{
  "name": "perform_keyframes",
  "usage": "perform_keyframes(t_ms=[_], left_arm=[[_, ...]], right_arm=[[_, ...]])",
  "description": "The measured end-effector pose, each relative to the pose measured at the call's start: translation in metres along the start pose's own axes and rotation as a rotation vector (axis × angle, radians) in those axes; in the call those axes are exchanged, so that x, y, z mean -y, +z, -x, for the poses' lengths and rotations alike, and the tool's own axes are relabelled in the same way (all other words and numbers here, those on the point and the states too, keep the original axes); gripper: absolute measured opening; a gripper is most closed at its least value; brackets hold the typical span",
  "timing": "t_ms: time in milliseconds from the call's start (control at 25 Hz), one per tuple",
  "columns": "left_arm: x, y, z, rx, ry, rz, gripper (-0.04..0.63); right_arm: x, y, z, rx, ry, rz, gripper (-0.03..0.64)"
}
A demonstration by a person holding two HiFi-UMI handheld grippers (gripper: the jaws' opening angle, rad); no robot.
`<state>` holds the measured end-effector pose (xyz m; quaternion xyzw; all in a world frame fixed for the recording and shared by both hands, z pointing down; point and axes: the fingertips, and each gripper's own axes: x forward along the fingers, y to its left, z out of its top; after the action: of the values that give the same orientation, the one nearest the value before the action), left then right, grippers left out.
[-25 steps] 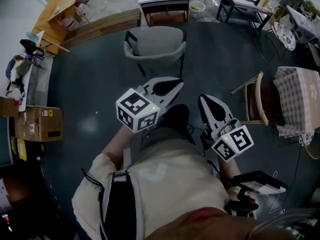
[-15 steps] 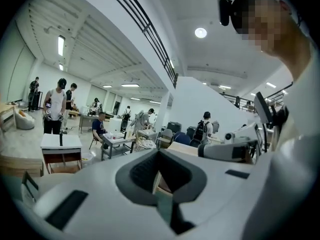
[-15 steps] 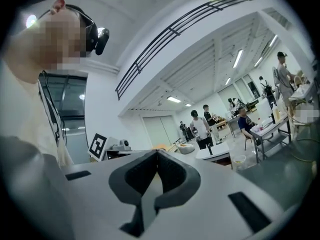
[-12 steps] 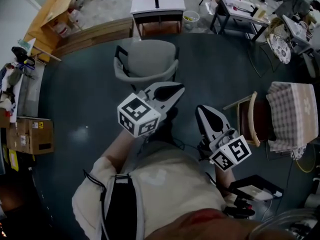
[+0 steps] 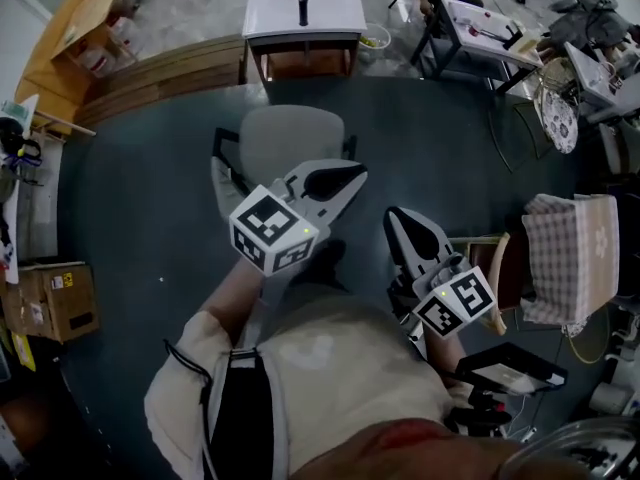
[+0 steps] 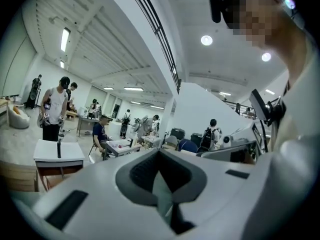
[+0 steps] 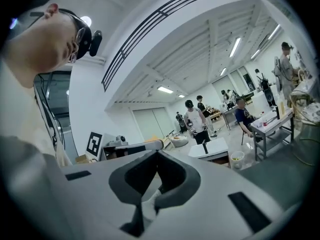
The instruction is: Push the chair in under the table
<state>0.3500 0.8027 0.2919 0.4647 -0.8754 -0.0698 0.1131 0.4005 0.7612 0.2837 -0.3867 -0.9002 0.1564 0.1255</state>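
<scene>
Grey chair (image 5: 285, 140) sits at 12 o'clock, closer than 1 second ago, just beyond your left gripper (image 5: 345, 180) and right gripper (image 5: 402, 224). Both pairs of jaws are closed, empty. Table (image 5: 305, 13) stands farther at 12, so pushing has yet to start.

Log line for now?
chair: not under table | left hand-held gripper: shut, empty | right hand-held gripper: shut, empty

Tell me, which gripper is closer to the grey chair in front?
Left. The left gripper hovers by the near edge of the grey chair in the head view; the right gripper sits further back, to its right.
</scene>
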Motion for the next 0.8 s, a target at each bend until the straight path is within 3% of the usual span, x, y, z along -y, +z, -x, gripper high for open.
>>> perform_keyframes(t_ms=[200,400,680,800], left_arm=[[-0.038,0.013,-0.017,0.023,0.012,0.002,0.006],[-0.066,0.011,-0.007,0.031,0.035,0.069,0.006],[-0.082,0.032,0.002,0.038,0.061,0.020,0.006],[-0.068,0.022,-0.032,-0.007,0.056,0.039,0.006]], right_arm=[[0.033,0.015,-0.038,-0.029,-0.002,-0.022,0.011],[0.037,0.025,-0.065,-0.043,0.028,-0.009,0.011],[0.037,0.038,-0.090,-0.035,0.068,-0.026,0.011],[0.067,0.045,-0.070,-0.017,0.068,-0.050,0.011]])
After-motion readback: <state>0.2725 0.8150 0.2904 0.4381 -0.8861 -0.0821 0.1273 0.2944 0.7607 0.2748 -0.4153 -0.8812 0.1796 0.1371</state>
